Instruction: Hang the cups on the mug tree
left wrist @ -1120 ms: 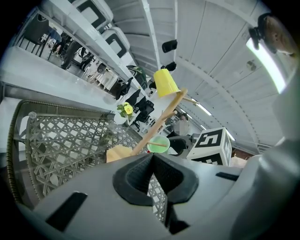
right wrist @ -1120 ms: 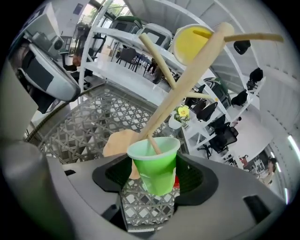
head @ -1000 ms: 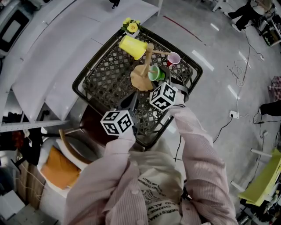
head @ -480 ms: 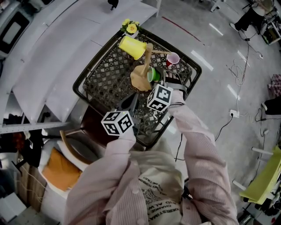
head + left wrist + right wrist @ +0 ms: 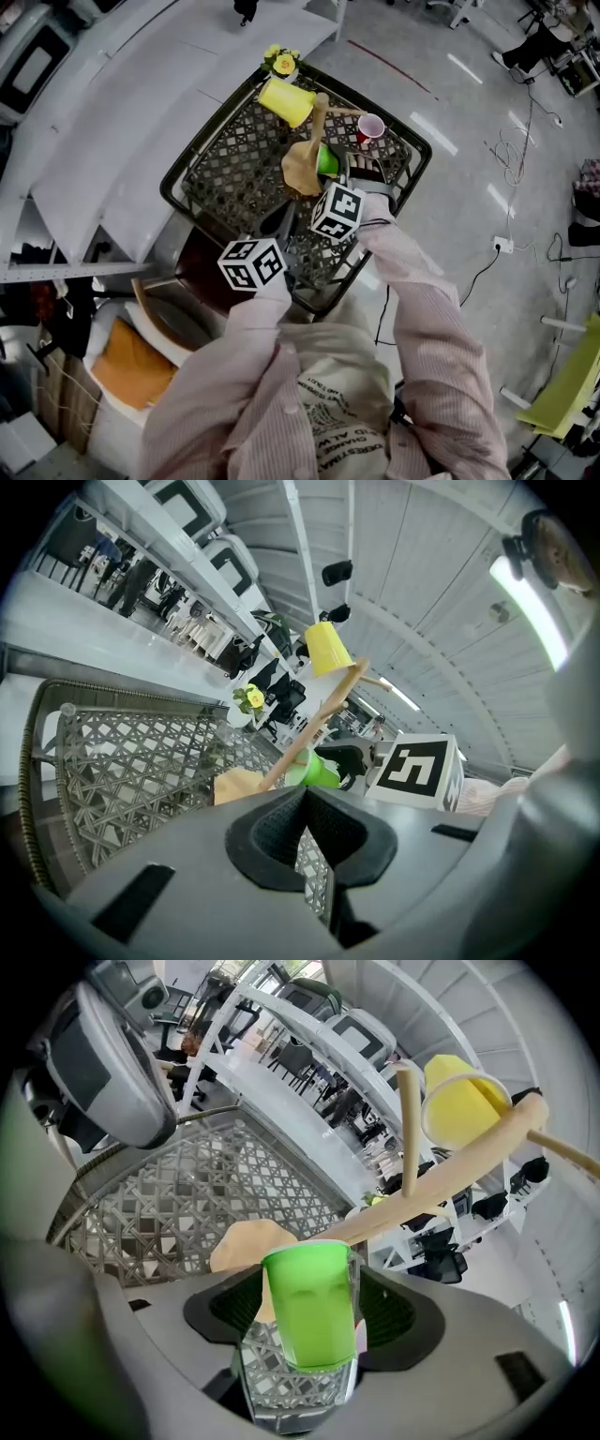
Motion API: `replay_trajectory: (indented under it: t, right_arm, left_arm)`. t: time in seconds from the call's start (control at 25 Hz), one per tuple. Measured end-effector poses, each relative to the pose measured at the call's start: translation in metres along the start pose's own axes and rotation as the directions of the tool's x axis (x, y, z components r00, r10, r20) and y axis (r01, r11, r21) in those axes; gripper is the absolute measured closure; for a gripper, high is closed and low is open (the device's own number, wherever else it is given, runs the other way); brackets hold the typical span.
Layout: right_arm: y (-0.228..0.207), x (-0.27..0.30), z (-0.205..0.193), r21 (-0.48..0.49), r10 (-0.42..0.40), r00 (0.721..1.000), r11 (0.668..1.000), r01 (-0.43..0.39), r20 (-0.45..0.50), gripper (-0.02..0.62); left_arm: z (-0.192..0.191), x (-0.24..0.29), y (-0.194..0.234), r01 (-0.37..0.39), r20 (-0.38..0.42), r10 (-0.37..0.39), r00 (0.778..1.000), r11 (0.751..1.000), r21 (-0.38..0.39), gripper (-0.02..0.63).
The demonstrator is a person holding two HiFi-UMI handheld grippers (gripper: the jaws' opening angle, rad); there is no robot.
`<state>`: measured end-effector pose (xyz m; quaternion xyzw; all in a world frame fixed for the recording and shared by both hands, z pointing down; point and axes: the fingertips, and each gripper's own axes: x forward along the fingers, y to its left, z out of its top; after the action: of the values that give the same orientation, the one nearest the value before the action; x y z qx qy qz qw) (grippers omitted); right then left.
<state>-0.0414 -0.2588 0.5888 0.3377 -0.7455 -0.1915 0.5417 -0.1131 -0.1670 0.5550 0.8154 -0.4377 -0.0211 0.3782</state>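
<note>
Green cup (image 5: 314,1307) sits pinched between the jaws of the right gripper (image 5: 311,1335), which press on its two sides, spread wide to take it. Over the last second that gripper has carried the cup inward. It now lies close against the trunk of the mug tree (image 5: 450,1180), just ahead of the jaws, where a moment ago it stood a little off. I would say the hang is being lined up, not yet made.

The cup's long axis runs crosswise to the jaws' reach. Its rim points toward the trunk, its narrower base away from it. A yellow cup (image 5: 464,1101) already hangs beyond and above the jaws, and a pink cup (image 5: 369,127) hangs on the far side. The left gripper (image 5: 305,832) waits behind, jaws pressed together on nothing.
</note>
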Motion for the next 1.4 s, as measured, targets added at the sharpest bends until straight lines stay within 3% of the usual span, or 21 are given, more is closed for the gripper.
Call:
replay_trajectory:
  t: [0.6,0.92,1.08,1.2,1.32,1.4]
  right_arm:
    - [-0.007,-0.023,-0.006,0.148,-0.038,0.999,0.988,0.033,0.033,0.288]
    - [-0.019,-0.043,-0.018,0.322,-0.09,0.994,0.944,0.064,0.065,0.29]
    - [-0.025,-0.052,-0.033,0.427,-0.104,0.993,0.902,0.07,0.058,0.29]
    - [-0.028,-0.059,-0.047,0.521,-0.108,0.992,0.851,0.063,0.057,0.29]
    - [-0.033,-0.066,-0.063,0.636,-0.12,0.99,0.77,0.048,0.07,0.29]
    - [-0.036,-0.069,-0.072,0.719,-0.13,0.987,0.694,0.024,0.092,0.29]
  left_arm:
    - [-0.007,0.005,-0.01,0.03,-0.03,-0.03,0.999,1.0,-0.007,0.607]
    - [-0.01,0.016,-0.021,0.065,-0.058,-0.064,0.996,0.998,0.019,0.607]
    - [-0.016,0.021,-0.026,0.079,-0.079,-0.077,0.994,0.997,0.027,0.607]
    - [-0.019,0.026,-0.031,0.09,-0.096,-0.086,0.992,0.995,0.034,0.607]
    - [-0.025,0.03,-0.038,0.103,-0.113,-0.098,0.989,0.994,0.042,0.607]
    - [-0.031,0.032,-0.042,0.111,-0.126,-0.105,0.987,0.993,0.046,0.607]
